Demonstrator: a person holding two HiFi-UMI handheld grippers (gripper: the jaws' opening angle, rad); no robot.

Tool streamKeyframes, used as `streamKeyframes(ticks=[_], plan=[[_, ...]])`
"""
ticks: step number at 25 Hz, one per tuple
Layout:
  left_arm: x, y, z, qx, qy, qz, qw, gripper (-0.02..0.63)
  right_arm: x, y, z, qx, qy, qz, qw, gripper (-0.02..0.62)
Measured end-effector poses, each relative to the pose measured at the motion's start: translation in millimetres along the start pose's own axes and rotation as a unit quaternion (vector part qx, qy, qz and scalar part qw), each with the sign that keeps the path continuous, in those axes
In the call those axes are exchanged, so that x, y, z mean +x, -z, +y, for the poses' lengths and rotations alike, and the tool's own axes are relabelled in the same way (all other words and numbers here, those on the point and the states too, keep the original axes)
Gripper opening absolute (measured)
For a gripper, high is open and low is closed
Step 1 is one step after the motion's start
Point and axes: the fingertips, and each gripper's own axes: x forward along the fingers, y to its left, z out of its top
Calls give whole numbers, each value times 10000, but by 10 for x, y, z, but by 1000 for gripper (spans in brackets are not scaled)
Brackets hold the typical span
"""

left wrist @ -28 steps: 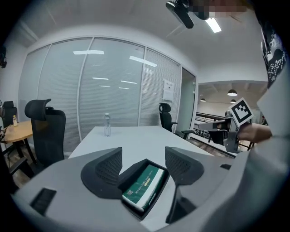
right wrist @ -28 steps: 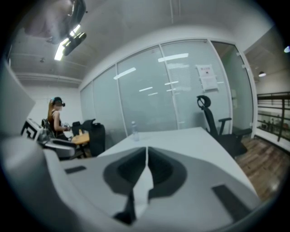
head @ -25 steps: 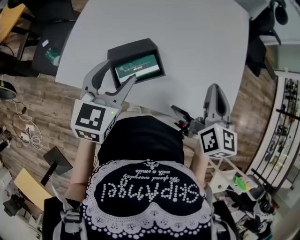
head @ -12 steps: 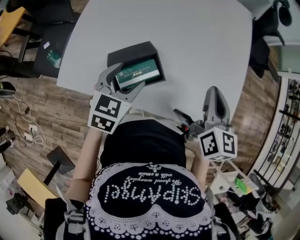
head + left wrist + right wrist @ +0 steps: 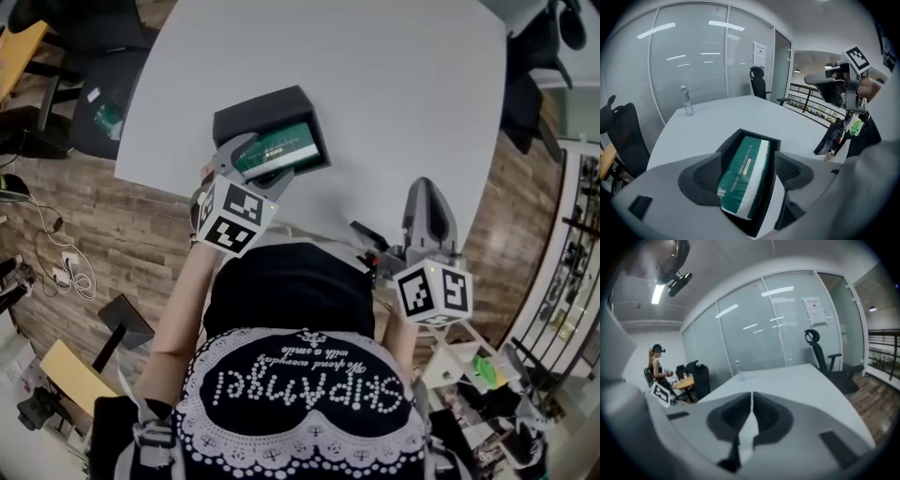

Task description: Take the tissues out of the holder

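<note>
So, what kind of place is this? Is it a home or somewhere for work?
Most likely an office meeting room. A large white table fills the middle. Glass partition walls close off the space behind it, and a black office chair stands at the table's far side.

A black, open-topped rectangular holder [image 5: 258,101] sits flat on the white counter [image 5: 394,84], near the counter's edge at seven o'clock in the head view. A green tissue pack [image 5: 279,150] with a white stripe lies lengthwise inside it, its near end seemingly raised toward the rim.
</note>
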Motion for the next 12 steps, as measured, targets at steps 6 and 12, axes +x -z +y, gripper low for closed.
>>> streamKeyframes(ticks=[6,12], plan=[[159,83,-31,160,162,412,9989,356,16,19,30,25,-52,29,10000,35],[261,128,-31,444,240,743,9960,359,5,52,11,57,-1,94,9999,35]])
